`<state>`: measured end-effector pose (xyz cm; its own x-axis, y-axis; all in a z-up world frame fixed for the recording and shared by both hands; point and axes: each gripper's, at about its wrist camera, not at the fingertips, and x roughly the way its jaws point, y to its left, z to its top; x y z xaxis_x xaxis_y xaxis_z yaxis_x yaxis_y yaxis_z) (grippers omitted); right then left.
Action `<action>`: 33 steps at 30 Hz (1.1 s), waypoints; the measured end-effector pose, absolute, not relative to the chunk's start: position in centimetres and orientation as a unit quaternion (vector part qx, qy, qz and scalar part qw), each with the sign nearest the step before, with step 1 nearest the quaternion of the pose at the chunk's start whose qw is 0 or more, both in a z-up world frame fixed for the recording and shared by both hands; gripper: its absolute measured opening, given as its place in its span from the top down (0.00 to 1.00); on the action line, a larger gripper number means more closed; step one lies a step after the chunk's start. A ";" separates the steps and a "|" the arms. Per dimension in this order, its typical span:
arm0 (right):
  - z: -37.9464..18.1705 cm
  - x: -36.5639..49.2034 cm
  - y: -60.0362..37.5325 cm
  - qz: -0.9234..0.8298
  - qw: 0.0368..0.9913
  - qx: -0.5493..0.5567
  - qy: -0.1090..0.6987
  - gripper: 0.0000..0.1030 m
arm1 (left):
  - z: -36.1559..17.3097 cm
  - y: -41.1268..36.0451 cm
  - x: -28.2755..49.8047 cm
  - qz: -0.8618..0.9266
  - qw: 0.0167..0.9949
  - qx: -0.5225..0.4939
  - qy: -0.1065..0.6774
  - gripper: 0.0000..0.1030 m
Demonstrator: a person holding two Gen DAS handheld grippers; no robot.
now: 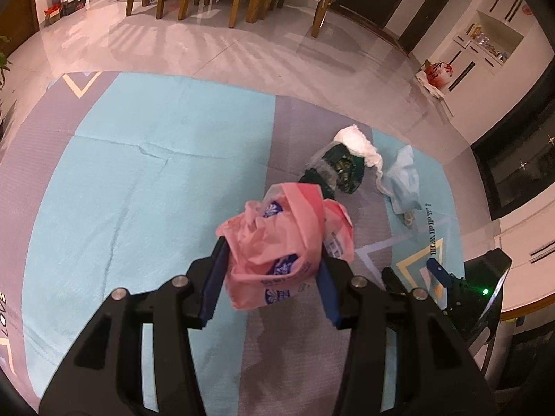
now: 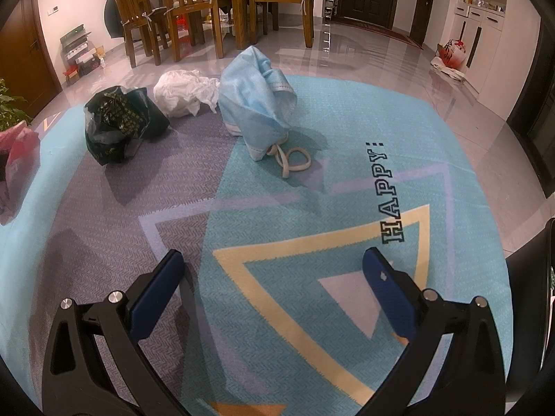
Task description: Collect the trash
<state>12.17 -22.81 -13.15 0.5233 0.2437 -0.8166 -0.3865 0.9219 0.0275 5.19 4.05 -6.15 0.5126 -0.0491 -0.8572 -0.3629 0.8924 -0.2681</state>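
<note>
- While the left claw (image 1: 270, 270) points down at the rug (image 1: 138, 173), its blue pads (image 1: 213, 287) pinch a crumpled pink plastic wrapper (image 1: 281, 239), held clear above the floor.
- The right claw (image 2: 274, 291) hangs wide, nothing between its pads, over the rug's yellow triangle pattern (image 2: 312, 242).
- Ahead of it lie three more pieces of trash on the rug: a black plastic bag (image 2: 118, 124), a white crumpled tissue (image 2: 180, 92) just beside it, and a blue face mask (image 2: 256, 104) with its ear loops (image 2: 291, 163) trailing.
- Wooden dining chairs (image 2: 173, 10) stand on the tiled floor beyond.
</note>
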 end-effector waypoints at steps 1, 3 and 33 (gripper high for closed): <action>-13.2 12.2 -22.8 0.181 0.869 -0.079 0.453 0.02 | -6.0 3.9 5.2 0.091 0.845 -0.211 0.483 0.53; -13.2 12.2 -22.8 0.181 0.869 -0.079 0.453 0.02 | -5.8 3.6 5.1 0.088 0.847 -0.208 0.480 0.53; -13.2 12.2 -22.8 0.181 0.869 -0.079 0.453 0.02 | -5.5 3.5 5.2 0.087 0.845 -0.219 0.480 0.53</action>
<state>12.24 -22.82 -13.15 0.5231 0.2438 -0.8166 -0.3868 0.9218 0.0274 5.16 3.48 -5.49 0.5244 -0.0639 -0.8491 -0.3565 0.8891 -0.2870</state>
